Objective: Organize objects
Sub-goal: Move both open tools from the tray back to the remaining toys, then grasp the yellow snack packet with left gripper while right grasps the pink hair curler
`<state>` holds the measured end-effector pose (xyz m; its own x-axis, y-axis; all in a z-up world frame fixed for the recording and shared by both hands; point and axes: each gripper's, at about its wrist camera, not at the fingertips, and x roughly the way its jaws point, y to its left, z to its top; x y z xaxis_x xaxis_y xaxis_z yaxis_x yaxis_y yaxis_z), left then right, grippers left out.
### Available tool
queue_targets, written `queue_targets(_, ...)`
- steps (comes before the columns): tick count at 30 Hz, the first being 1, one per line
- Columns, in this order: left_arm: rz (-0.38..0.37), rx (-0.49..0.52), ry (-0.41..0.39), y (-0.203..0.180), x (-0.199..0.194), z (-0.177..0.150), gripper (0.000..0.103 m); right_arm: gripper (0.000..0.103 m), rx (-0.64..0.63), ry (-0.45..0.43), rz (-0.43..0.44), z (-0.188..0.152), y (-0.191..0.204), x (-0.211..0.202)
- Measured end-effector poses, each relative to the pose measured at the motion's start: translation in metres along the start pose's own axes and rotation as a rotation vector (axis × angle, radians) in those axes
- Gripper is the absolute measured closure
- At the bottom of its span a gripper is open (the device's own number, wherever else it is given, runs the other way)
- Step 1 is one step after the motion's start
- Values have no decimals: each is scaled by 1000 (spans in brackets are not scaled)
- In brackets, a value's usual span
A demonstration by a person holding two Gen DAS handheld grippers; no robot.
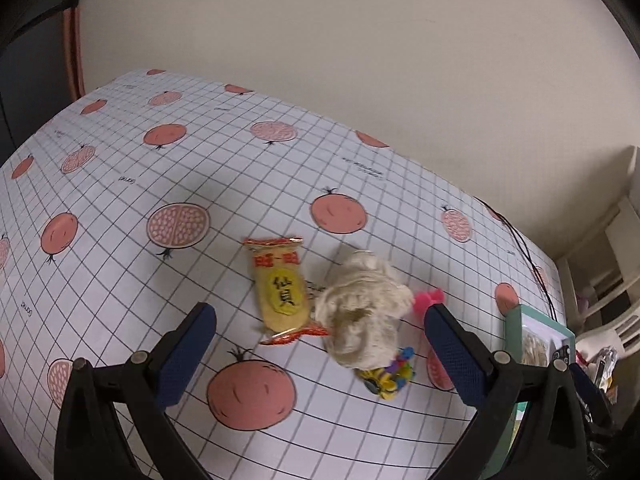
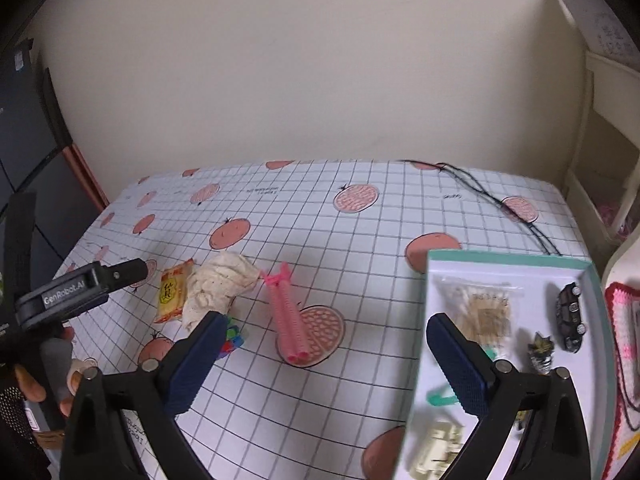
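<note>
My left gripper point(image 1: 320, 320) is open, hovering just short of a yellow snack packet point(image 1: 280, 288) and a crumpled cream cloth point(image 1: 364, 308) that lie side by side. A colourful small toy point(image 1: 390, 376) sits against the cloth's near edge, and a pink piece point(image 1: 428, 300) peeks out beyond it. My right gripper point(image 2: 326, 322) is open above the table with nothing between its fingers. A pink ribbed roller point(image 2: 286, 316) lies ahead of it, right of the cloth point(image 2: 220, 288) and the packet point(image 2: 174, 294). The teal-rimmed box point(image 2: 508, 260) is under the right finger.
The box holds a bag of cotton swabs point(image 2: 480, 312), a dark toy car point(image 2: 570, 316), a small figure point(image 2: 540, 350), a green item point(image 2: 440, 398) and a cream block point(image 2: 436, 448). A black cable point(image 2: 500, 204) crosses the far right corner. A hand holds the left gripper point(image 2: 80, 292).
</note>
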<state>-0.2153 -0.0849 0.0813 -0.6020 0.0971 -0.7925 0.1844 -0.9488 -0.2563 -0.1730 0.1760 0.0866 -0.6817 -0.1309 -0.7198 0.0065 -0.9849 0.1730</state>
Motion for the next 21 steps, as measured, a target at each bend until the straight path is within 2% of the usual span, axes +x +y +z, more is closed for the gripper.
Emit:
queue_targets(8,-4,-25,40,9,19,-3,0,9,7,70,-9,-12,6,27)
queue_targets(11,25,-22,43,12,30,-1,2,16,16,97,-20,-14,6,42)
queue_targets(12,35,-29,48,15,36,-1,3,17,13,104,-20,-14,7,46)
queue_targets(14,42,-47,60,21,45,1,14,18,1,114,-22,-14,10,54)
queue_targets(21,81,-79,91,35,72,5,27,26,-25,146,-6,-10,22,78)
